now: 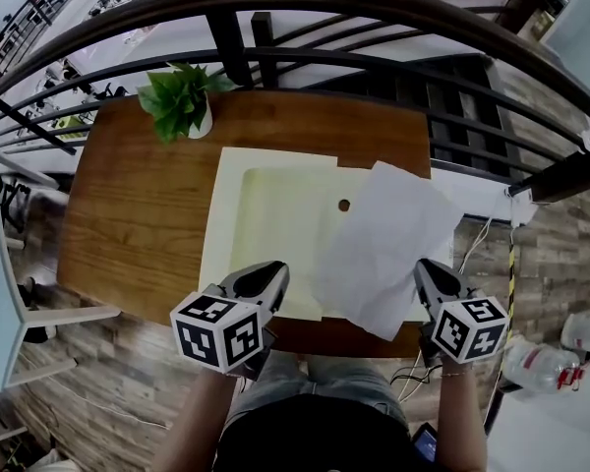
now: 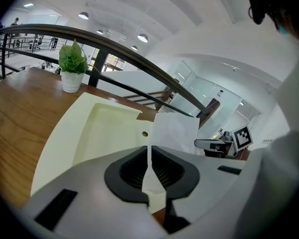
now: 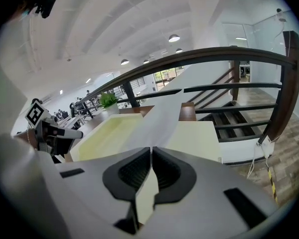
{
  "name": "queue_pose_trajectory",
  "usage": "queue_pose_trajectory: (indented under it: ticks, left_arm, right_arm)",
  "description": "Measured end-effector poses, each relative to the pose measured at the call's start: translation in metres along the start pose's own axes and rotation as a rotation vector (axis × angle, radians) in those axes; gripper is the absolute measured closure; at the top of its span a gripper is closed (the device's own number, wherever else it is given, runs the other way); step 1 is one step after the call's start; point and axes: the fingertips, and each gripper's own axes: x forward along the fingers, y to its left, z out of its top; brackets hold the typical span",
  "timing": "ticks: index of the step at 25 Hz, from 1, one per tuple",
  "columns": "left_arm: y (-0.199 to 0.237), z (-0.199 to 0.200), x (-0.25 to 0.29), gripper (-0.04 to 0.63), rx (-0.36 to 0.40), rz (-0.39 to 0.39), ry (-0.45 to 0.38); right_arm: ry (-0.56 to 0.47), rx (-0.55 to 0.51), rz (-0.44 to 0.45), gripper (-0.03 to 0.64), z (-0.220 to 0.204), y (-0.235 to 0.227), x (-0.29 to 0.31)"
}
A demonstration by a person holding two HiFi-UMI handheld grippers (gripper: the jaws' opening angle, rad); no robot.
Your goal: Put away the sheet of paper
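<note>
Head view: likely feather-light and limp, this sheet of paper [image 1: 383, 244]; quick to sag, crease or tear under a hard pull; best pinched flat at opposite edges; plain white, unprinted as far as shows, softly rumpled; hanging between the two tongs, above a pale tray [image 1: 265, 214] on the wooden counter [image 1: 128, 214]; pinched at its right edge by the right tongs [image 1: 425, 268]; just short of the left tongs [image 1: 275, 266], with a strip of tray between.

Left gripper view: left tongs [image 2: 149, 156] closed to a thin slit, seemingly on nothing; sheet of paper [image 2: 175, 131] just ahead and rightward, raised, its left edge in line with the slit; contact hard to judge.

Right gripper view: right tongs [image 3: 151, 158] clamped on the sheet of paper [image 3: 162, 118]; white and smooth there, sweeping forward from the pads in a gentle curl above the tray [image 3: 107, 133].
</note>
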Motion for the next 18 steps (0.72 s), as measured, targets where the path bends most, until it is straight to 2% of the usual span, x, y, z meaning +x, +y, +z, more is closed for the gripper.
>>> queue_pose_trajectory:
  ticks: [9, 18]
  left_arm:
    - [0.008, -0.009, 0.000, 0.558, -0.029, 0.013, 0.019]
    - [0.024, -0.005, -0.003, 0.558, -0.046, 0.045, 0.012]
  right_arm:
    - [0.100, -0.007, 0.077, 0.583, -0.021, 0.007, 0.017]
    - [0.152, -0.014, 0.106, 0.583, -0.019, 0.005, 0.047]
